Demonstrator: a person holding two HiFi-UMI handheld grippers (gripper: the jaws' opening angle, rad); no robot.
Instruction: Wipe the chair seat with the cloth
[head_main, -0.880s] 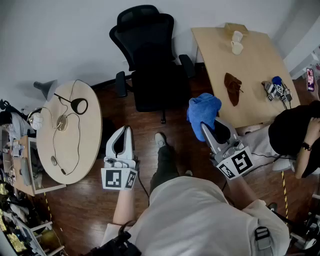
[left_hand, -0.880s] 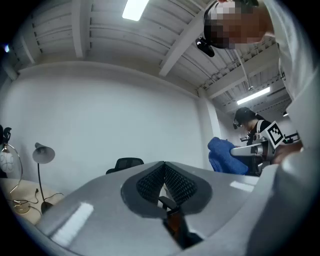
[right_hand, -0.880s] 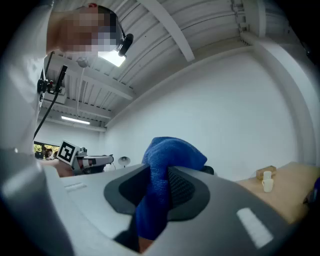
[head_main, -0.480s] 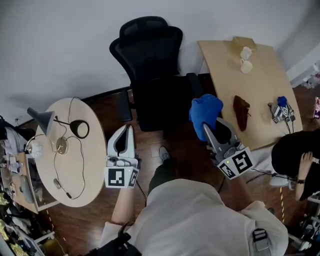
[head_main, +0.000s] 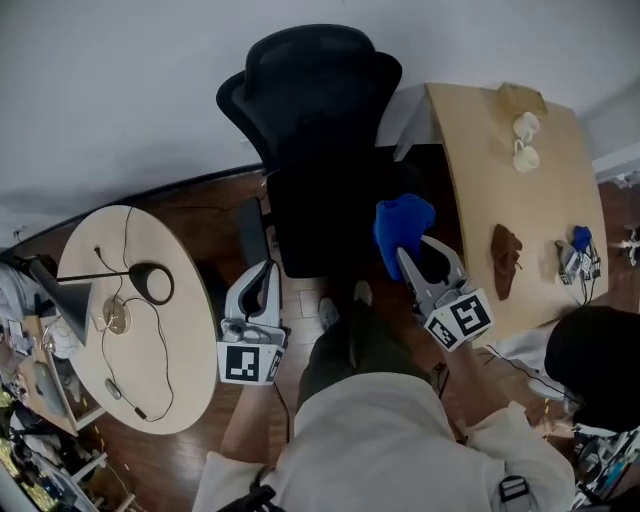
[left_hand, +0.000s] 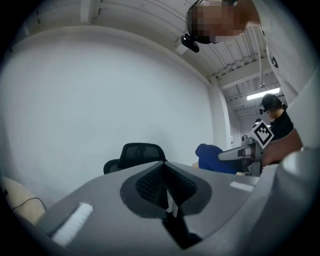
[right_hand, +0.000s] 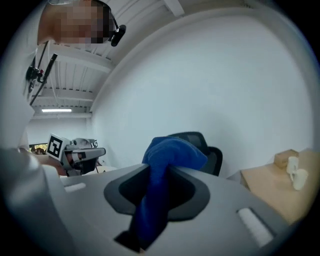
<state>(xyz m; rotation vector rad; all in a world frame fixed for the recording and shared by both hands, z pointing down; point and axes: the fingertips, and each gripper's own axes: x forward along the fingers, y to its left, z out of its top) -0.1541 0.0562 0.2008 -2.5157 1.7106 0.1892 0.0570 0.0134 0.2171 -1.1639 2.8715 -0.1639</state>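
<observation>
A black office chair (head_main: 315, 110) stands against the white wall, its seat (head_main: 320, 225) facing me. My right gripper (head_main: 405, 255) is shut on a blue cloth (head_main: 402, 228) that bunches above the seat's right edge; in the right gripper view the blue cloth (right_hand: 165, 165) fills the jaws with the chair (right_hand: 200, 145) behind. My left gripper (head_main: 262, 280) hangs just left of and below the seat, jaws shut with nothing between them. The left gripper view shows the chair (left_hand: 137, 155) ahead and the blue cloth (left_hand: 212, 157) to its right.
A round table (head_main: 130, 315) with a black lamp (head_main: 150, 285) and cables stands at the left. A wooden table (head_main: 520, 200) at the right carries white cups (head_main: 523, 140) and a brown object (head_main: 505, 260). Another person (head_main: 590, 370) sits at lower right. My foot (head_main: 325, 312) is under the seat.
I have stepped closer to the chair; both grippers have come forward, and the cloth in the right gripper now sits over the seat's right edge.
</observation>
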